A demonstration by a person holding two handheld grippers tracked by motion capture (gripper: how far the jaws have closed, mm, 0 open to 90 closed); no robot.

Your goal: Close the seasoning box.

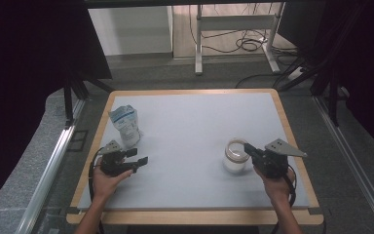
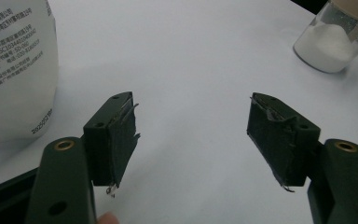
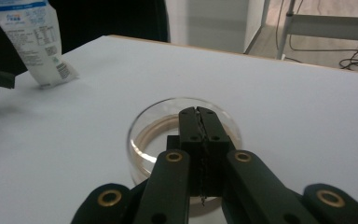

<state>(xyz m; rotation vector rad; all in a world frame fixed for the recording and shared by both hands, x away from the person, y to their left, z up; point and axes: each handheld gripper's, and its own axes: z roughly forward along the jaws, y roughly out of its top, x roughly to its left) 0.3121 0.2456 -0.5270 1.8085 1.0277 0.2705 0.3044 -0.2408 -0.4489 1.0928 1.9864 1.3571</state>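
Glass jar (image 1: 236, 156) with white powder stood right of white pouch (image 1: 126, 125). Right gripper (image 3: 199, 116) held over jar mouth, jaws pressed together. Left gripper (image 2: 191, 135) held just beside pouch, jaws spread, nothing pinched.

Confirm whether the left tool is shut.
No: the left tool has its two black jaws wide apart, with bare white table between them.

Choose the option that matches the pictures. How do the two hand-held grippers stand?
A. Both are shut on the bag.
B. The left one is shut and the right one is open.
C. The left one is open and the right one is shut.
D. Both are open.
C: the left hand-held gripper has its jaws wide apart beside the bag, while the right hand-held gripper has its jaws pressed together above the jar.
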